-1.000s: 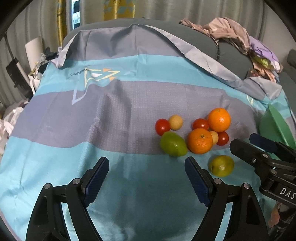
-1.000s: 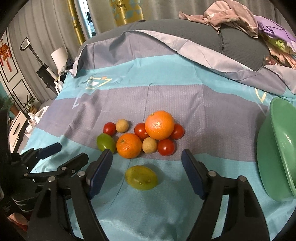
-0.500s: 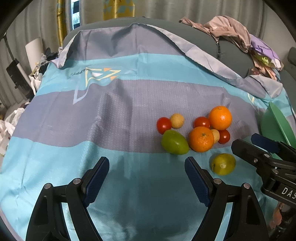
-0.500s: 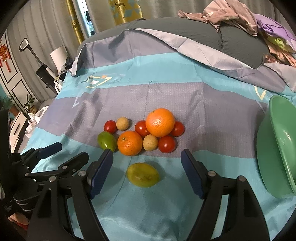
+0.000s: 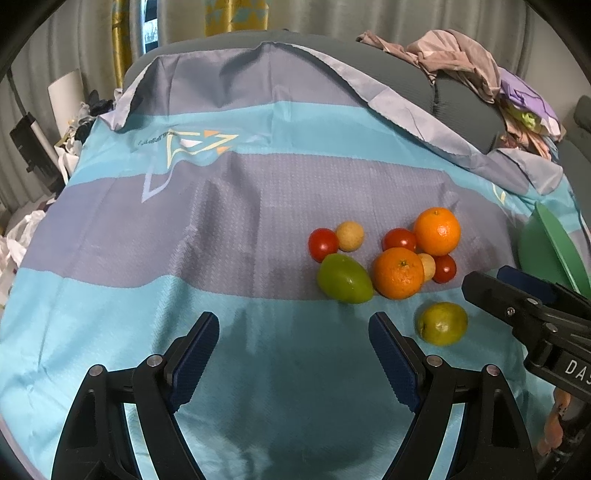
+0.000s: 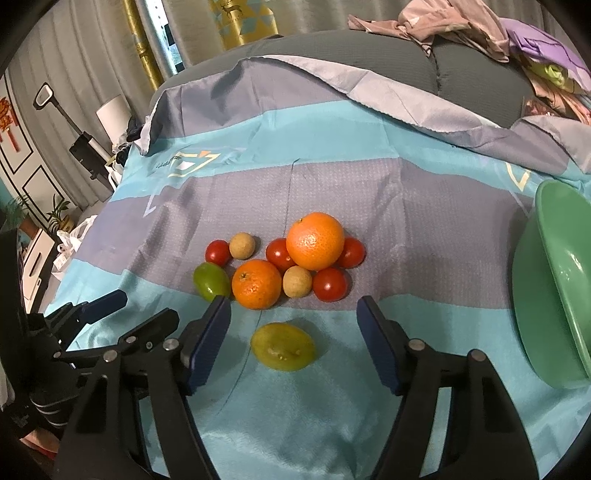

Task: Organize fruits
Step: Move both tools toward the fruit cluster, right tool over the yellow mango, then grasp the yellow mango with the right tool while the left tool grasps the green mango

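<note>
We look down along our right hand-held gripper (image 6: 291, 338), its blue-padded jaws closing, wide apart either side of a yellow-green fruit (image 6: 283, 346) that neither pad touches. It lies alone on a blue-and-grey striped cloth (image 6: 406, 206). Just beyond sits a cluster: two oranges (image 6: 315, 240), four red tomatoes (image 6: 330, 284), two small tan fruits (image 6: 297, 281) and a green fruit (image 6: 210, 280). A green bowl (image 6: 554, 280) stands at right. Our left hand-held gripper (image 6: 122, 314) shows at lower left.

striped cloth (image 5: 221, 229) | clothes pile (image 5: 472, 70) on grey sofa (image 6: 369, 55) | curtains (image 6: 236, 22)
</note>
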`<state>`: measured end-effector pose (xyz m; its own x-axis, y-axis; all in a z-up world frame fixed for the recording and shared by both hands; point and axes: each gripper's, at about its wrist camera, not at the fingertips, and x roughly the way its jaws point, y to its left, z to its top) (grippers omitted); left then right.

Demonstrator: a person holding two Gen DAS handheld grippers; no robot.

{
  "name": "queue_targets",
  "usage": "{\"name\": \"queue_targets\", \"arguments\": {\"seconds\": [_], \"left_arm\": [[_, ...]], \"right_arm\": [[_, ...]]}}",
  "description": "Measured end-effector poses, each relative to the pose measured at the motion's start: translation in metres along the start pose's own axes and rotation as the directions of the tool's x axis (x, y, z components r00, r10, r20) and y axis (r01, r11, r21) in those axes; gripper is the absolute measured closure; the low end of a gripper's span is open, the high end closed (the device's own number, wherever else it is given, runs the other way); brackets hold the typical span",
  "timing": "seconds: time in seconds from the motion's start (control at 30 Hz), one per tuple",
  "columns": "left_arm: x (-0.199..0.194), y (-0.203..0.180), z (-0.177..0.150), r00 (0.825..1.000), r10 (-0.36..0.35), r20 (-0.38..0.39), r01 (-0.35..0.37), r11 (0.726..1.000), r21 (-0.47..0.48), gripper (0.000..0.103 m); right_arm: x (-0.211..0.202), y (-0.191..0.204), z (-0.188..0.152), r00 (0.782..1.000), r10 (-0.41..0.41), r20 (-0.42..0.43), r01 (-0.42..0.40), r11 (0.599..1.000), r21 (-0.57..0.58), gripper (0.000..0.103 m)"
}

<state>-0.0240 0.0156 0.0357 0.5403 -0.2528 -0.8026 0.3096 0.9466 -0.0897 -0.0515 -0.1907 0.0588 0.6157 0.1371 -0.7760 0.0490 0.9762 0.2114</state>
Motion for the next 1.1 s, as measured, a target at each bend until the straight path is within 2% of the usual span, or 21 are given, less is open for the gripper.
{"name": "queue_targets", "arguments": {"seconds": [0.23, 0.43, 0.53, 0.6, 0.7, 0.97, 1.1], "left_arm": [[-0.001, -0.002, 0.000, 1.000, -0.024, -0.006, 0.024, 1.000, -0.009, 0.019], [-0.003, -0.004, 0.002, 0.998, -0.054, -0.010, 0.054, 0.998, -0.012, 0.021], [-0.003, 0.000, 0.008, 0.996, -0.090, -0.021, 0.089, 0.995, -0.042, 0.024], [-0.003, 0.003, 0.013, 0.995, -0.099, -0.028, 0.097, 0.993, -0.068, 0.029], [0.002, 0.002, 0.026, 0.993, -0.106, -0.058, 0.101, 0.991, -0.087, 0.030], [0.034, -0.006, 0.046, 0.982, -0.106, -0.157, 0.099, 0.994, -0.054, 0.033], [0.053, -0.003, 0.043, 0.964, -0.138, -0.227, 0.118, 0.988, -0.100, 0.034]], "right_arm": [[0.000, -0.001, -0.001, 1.000, 0.016, -0.017, -0.016, 1.000, 0.020, 0.040], [-0.003, -0.005, 0.001, 0.999, 0.037, -0.040, -0.034, 0.998, 0.058, 0.041], [-0.002, -0.009, 0.000, 0.996, 0.056, -0.067, -0.050, 0.994, 0.094, 0.041], [-0.001, -0.011, -0.002, 0.994, 0.061, -0.085, -0.052, 0.993, 0.109, 0.041], [0.001, -0.012, -0.004, 0.992, 0.063, -0.107, -0.051, 0.992, 0.113, 0.044], [0.012, -0.007, -0.010, 0.985, 0.064, -0.159, -0.053, 0.996, 0.074, 0.045], [0.022, -0.003, -0.012, 0.981, 0.045, -0.188, -0.037, 0.998, 0.047, 0.045]]}}
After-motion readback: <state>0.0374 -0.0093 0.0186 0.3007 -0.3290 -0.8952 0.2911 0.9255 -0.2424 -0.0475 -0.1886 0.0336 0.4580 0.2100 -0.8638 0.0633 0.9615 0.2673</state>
